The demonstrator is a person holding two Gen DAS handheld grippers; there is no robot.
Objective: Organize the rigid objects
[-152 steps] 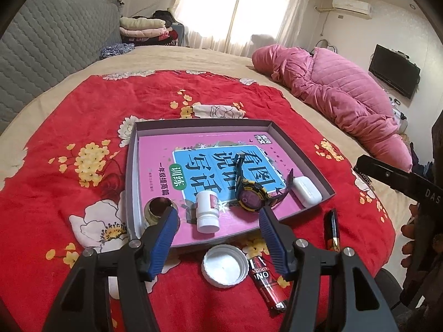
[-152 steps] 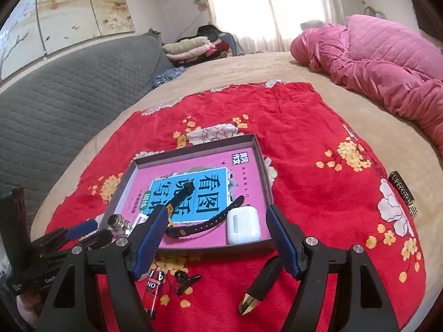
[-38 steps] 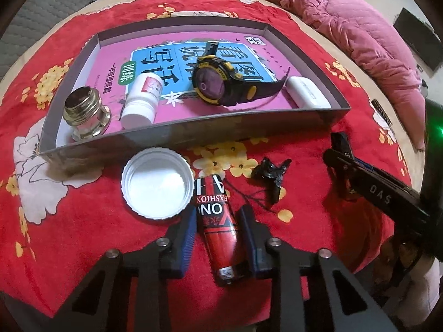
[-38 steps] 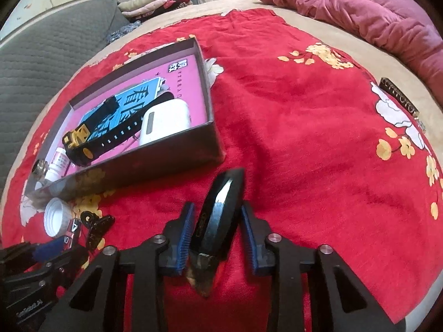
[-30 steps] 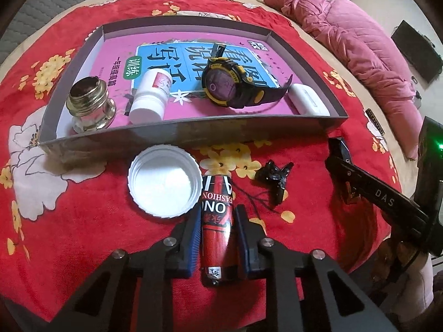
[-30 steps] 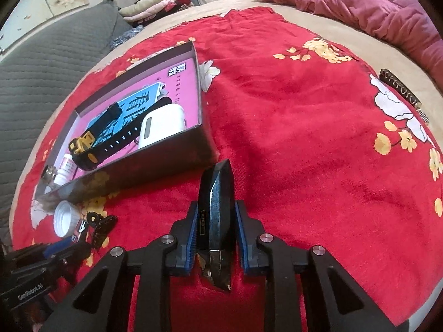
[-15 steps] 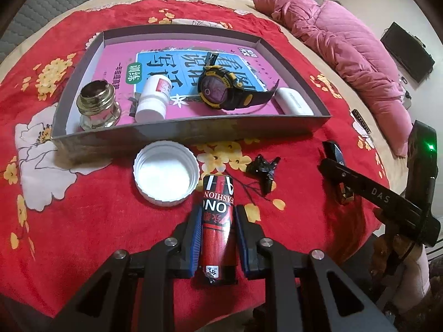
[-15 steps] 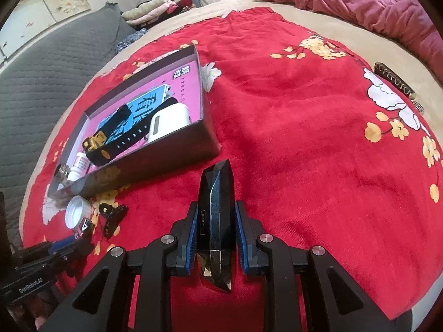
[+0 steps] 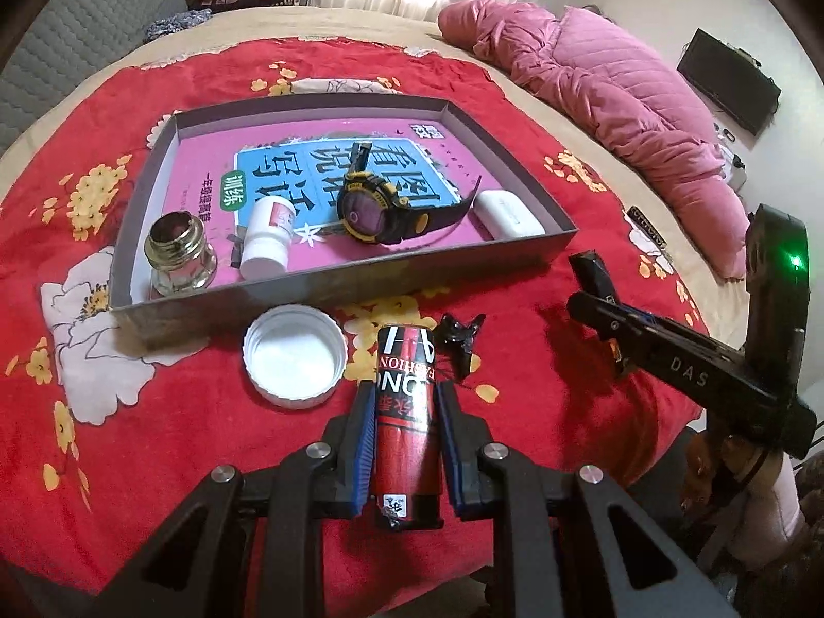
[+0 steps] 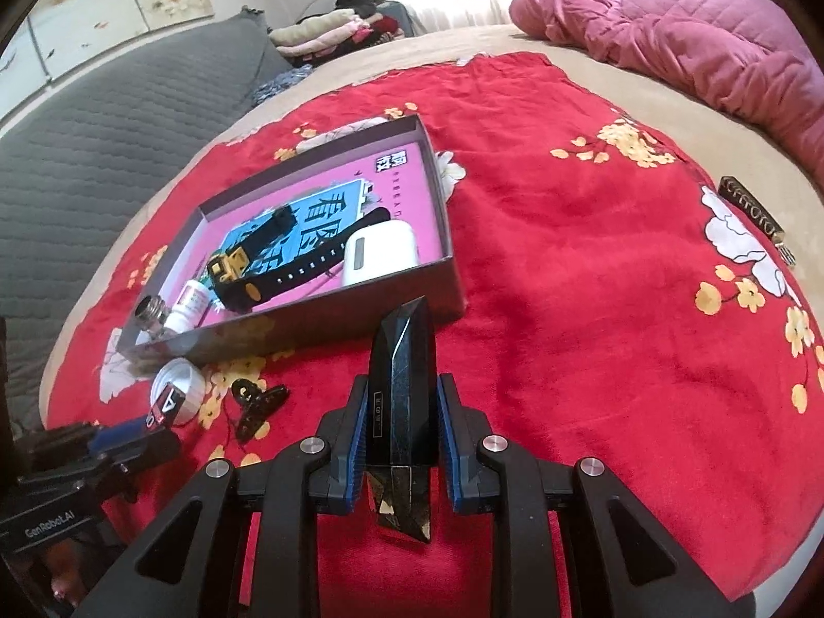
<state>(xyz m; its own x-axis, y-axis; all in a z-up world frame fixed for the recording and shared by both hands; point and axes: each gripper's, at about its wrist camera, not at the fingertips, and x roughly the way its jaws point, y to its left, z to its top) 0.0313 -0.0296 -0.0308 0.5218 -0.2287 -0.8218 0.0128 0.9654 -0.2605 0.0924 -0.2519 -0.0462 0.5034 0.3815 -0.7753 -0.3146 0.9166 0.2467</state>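
Observation:
My left gripper [image 9: 404,401] is shut on a red lighter [image 9: 407,412] and holds it above the red floral cloth. My right gripper [image 10: 401,401] is shut on a black faceted lighter [image 10: 401,386], also raised off the cloth. The grey shallow box [image 9: 329,288] lies ahead with a pink book as its floor. Inside it sit a yellow-black watch [image 9: 376,206], a white earbud case [image 9: 507,213], a small white bottle [image 9: 268,244] and a glass jar [image 9: 177,252]. In the right wrist view the box [image 10: 360,309] lies ahead to the left.
A white lid [image 9: 293,360] and a black clip [image 9: 461,337] lie on the cloth in front of the box. A dark bar-shaped item [image 10: 752,211] rests at the cloth's right edge. A pink quilt [image 9: 592,77] is heaped far right, a grey headboard far left.
Both grippers have risen with their lighters held; the box and cloth look farther away. Earlier the jaws were open, then closed on the lighters.

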